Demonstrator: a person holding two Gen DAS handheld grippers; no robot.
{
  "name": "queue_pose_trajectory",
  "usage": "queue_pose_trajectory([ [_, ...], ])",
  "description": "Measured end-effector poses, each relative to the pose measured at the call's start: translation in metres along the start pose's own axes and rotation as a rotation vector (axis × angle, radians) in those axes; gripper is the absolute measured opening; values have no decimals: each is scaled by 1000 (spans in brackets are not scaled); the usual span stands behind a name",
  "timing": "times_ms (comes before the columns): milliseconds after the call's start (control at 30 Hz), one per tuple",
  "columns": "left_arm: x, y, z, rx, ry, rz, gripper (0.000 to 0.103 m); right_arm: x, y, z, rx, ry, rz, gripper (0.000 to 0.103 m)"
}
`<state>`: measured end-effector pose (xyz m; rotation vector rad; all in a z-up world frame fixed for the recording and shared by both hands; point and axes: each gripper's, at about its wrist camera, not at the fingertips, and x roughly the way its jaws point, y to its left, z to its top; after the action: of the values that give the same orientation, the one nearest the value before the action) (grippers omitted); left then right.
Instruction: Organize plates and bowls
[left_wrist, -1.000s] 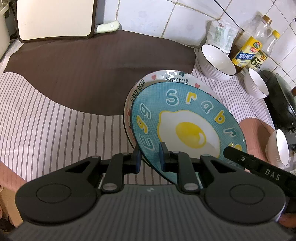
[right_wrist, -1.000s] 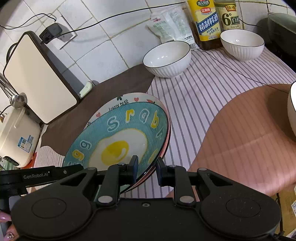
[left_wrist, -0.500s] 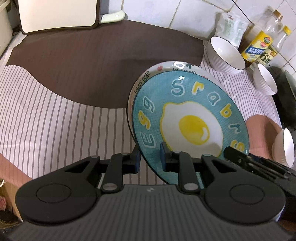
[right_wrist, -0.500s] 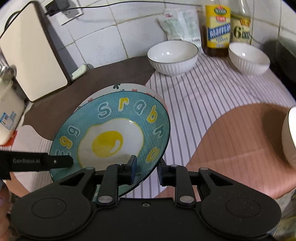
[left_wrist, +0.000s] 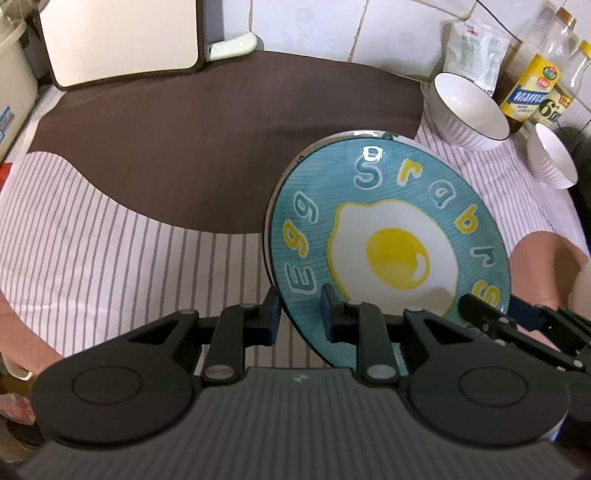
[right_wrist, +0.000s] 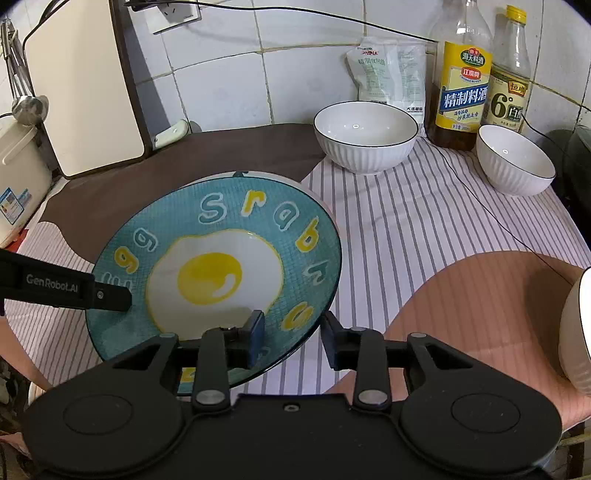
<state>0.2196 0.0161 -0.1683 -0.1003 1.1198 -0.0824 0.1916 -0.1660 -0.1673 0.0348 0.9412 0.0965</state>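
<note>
Cutting board (right_wrist: 85, 88) leaned against the tiled wall at far left, clear of the work area.

Left gripper (left_wrist: 297, 317) clenched on the near-left rim of the egg plate (left_wrist: 388, 251), one pad under, one on the glazed face. Grip kept the plate steady over the striped cloth (left_wrist: 110, 240).

Egg plate sat on a second plate (right_wrist: 258, 176), only a pale sliver of rim showing at the back. Judged: stacking step nearly complete.

Right gripper (right_wrist: 291, 334) straddled the near-right rim; jaws were opening, rim between them, pads off the glaze. Likely letting go because the plate was seated.

Large bowl (right_wrist: 365, 134) and small bowl (right_wrist: 515, 158) stood apart by the bottles (right_wrist: 480, 74), unstacked. A third bowl (right_wrist: 576, 332) showed at the right edge.
</note>
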Motion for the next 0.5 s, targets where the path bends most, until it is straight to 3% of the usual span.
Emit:
queue_pose_trajectory([
  [200,2,-6,2,32,-19,47,21,6,-3,1,-9,-11,-6,39],
  [500,-4,-3,-2,16,-11,30,21,-10,-10,-9,-32,-89,34,39],
])
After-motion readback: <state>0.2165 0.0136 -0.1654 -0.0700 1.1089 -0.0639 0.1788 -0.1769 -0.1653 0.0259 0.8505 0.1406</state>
